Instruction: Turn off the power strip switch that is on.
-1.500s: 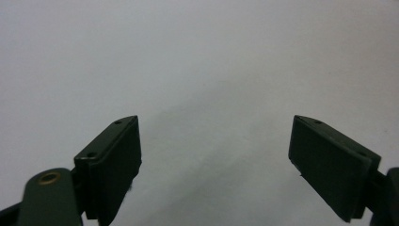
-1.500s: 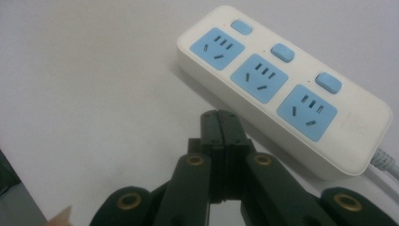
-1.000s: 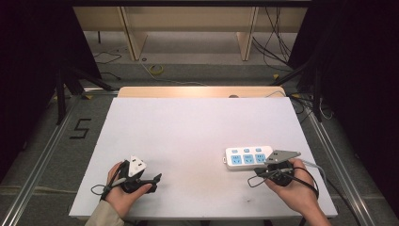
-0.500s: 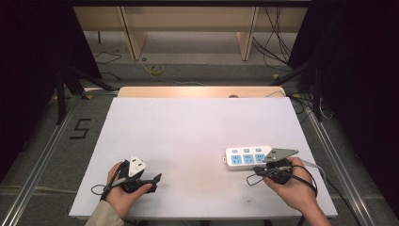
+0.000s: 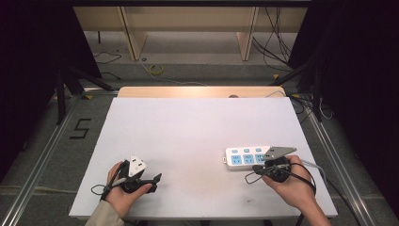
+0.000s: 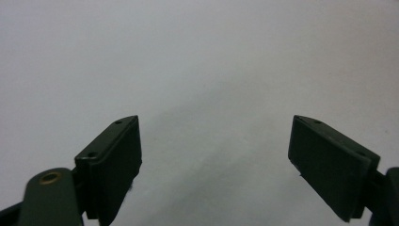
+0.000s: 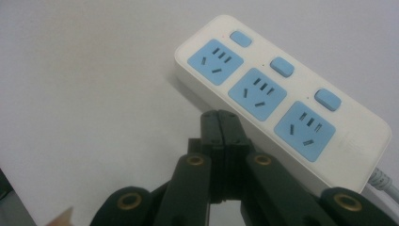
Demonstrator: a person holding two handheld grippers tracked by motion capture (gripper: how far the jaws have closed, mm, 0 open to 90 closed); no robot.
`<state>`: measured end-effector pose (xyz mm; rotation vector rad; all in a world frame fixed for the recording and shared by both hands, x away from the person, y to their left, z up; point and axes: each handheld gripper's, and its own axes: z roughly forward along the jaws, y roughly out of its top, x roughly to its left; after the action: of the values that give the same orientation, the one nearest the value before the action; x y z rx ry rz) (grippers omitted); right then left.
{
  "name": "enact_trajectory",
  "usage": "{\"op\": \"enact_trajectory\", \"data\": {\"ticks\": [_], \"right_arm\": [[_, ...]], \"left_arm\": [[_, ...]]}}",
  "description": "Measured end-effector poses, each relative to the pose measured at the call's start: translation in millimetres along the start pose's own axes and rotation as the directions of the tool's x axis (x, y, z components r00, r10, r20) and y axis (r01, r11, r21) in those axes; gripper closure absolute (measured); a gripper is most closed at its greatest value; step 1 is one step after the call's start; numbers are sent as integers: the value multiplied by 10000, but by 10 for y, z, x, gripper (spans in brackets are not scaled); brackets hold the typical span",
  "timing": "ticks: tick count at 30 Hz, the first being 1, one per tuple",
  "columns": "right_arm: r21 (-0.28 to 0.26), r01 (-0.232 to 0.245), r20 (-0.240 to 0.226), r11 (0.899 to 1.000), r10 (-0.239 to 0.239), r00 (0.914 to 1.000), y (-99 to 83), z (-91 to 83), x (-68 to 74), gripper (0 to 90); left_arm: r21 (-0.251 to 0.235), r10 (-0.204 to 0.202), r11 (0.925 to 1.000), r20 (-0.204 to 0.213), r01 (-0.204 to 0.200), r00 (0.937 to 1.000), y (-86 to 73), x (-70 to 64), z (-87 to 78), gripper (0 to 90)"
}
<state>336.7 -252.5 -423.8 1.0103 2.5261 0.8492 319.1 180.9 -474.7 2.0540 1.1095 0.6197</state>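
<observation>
Resting near the table's (image 5: 197,127) front right corner, white power strip (image 7: 282,89) with three blue sockets and three blue switches, grey cord trailing off its right end. Hovering just beside its near edge, right gripper (image 7: 219,123), jaws pressed together, holding nothing. Lying at front left, well apart, left gripper (image 6: 214,155), jaws spread wide over bare tabletop.

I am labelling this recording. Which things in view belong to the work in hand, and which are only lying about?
In the work:
- power strip, three blue sockets, on the white table
- right gripper, shut, beside the strip
- left gripper, open over bare table

Lying about:
- yellow cable coil on the floor
- wooden shelf legs
</observation>
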Motion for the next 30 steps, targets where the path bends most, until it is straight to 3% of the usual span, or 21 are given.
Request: {"op": "enact_trajectory", "data": {"ticks": [30], "right_arm": [[82, 44, -61, 10000, -44, 10000, 111, 31, -16, 900]], "left_arm": [[-63, 57, 10000, -59, -57, 10000, 3, -3, 1, 176]]}}
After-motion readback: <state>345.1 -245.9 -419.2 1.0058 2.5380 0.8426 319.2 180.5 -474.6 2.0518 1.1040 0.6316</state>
